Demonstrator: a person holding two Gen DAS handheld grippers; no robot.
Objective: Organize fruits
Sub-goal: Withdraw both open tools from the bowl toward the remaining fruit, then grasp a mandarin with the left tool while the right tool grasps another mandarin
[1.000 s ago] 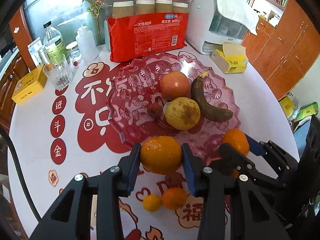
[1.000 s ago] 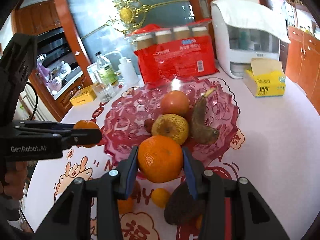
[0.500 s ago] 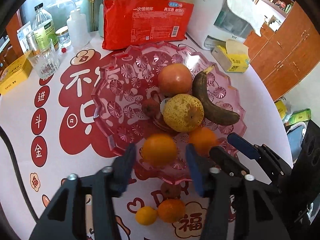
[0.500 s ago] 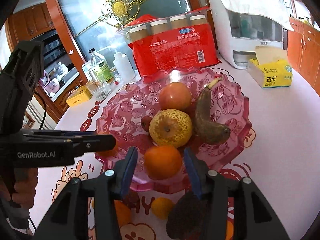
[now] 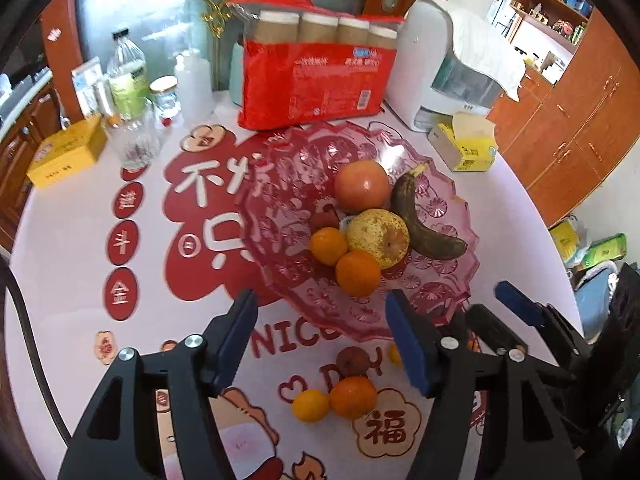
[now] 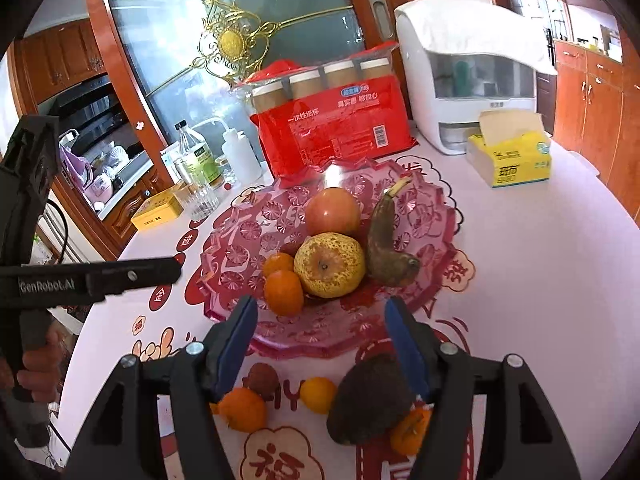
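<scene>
A pink glass plate [image 5: 448, 304] [image 6: 280, 344] holds a red apple [image 5: 362, 184] [image 6: 333, 212], a speckled pear [image 5: 378, 238] [image 6: 329, 265], a dark banana [image 5: 424, 220] [image 6: 386, 240] and two oranges [image 5: 357, 273] [image 6: 283, 292] beside the pear. My left gripper [image 5: 320, 312] hangs over the plate's near rim, its jaws opening with nothing between them. My right gripper [image 6: 318, 312] does the same from its side, jaws opening and empty. In front of the plate lie an orange [image 5: 353, 397], a small yellow citrus [image 6: 318, 394] and an avocado [image 6: 370, 398].
A red pack of paper cups [image 5: 316, 76], a white appliance [image 6: 468, 92] and a yellow tissue box [image 6: 512, 160] stand behind the plate. Bottles, a glass [image 5: 134, 142] and a yellow box [image 5: 66, 152] crowd the back left. A hand [image 6: 36, 360] holds the left gripper.
Both grippers have let go of their oranges, which now lie in the plate next to the pear. Both sets of jaws have widened and drawn back from the plate.
</scene>
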